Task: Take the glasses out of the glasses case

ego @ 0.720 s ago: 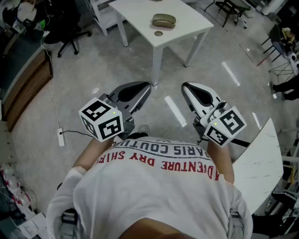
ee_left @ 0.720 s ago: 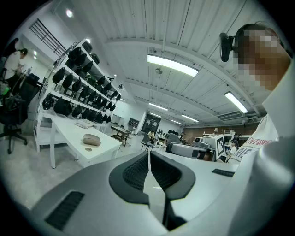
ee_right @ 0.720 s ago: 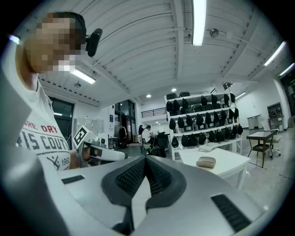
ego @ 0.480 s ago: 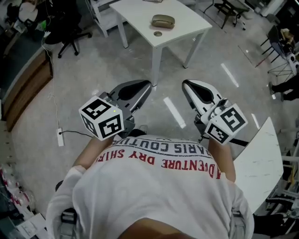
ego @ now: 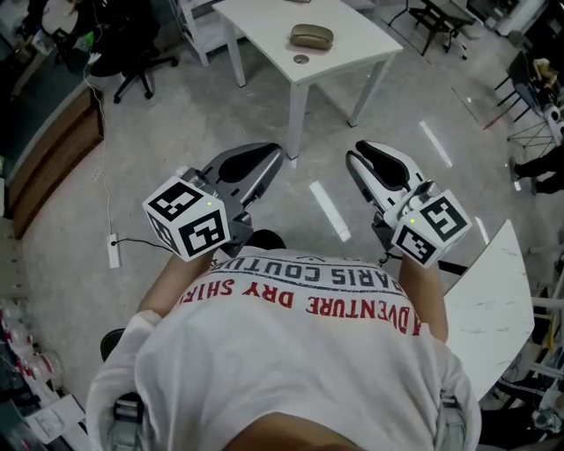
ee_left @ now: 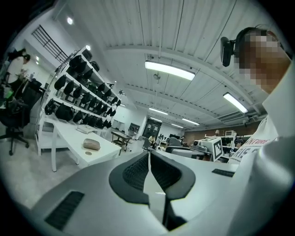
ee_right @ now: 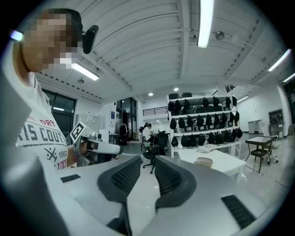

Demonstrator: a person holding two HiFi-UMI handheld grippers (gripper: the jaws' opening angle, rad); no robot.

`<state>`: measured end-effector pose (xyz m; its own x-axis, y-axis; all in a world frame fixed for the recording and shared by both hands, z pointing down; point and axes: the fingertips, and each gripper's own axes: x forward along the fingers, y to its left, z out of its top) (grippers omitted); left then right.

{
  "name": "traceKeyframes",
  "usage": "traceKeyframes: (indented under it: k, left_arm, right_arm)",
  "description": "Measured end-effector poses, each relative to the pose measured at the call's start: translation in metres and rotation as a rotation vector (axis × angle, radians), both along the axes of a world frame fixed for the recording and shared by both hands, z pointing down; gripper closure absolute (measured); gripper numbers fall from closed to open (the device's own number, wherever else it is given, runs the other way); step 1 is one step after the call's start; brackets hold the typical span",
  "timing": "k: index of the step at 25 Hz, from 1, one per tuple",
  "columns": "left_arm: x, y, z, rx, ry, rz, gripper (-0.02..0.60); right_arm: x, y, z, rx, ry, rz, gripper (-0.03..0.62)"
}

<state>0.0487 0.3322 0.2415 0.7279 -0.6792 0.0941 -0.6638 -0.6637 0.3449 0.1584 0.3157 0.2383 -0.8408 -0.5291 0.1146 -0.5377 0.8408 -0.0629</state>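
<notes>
A tan glasses case lies closed on a white table well ahead of me, with a small round object beside it. Both grippers are held in the air in front of my chest, far short of the table. In the left gripper view the case shows far off to the left of the left gripper, whose pads meet with nothing between them. My right gripper has a narrow gap between its pads, and nothing is in it. The case lies far off to its right. From above, the left gripper and right gripper point forward, side by side.
A black office chair and a wooden counter stand at the left. A power strip with its cable lies on the floor. A second white tabletop is at my right. Shelves of black bags line the far wall.
Both grippers sit slightly lower in the head view and a dark shoe now shows below the left one. The case has not moved.
</notes>
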Motion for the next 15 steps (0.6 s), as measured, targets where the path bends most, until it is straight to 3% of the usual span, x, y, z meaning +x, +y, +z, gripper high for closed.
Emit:
traceKeyframes:
  k: [6, 15]
  left_arm:
    - [-0.002, -0.006, 0.008, -0.011, -0.005, 0.006, 0.546]
    - [-0.005, -0.050, 0.019, -0.029, 0.010, 0.047, 0.546]
  right_arm:
    - [-0.001, -0.002, 0.009, 0.017, 0.039, -0.028, 0.404]
    - [-0.010, -0.046, 0.024, 0.027, 0.092, -0.013, 0.347]
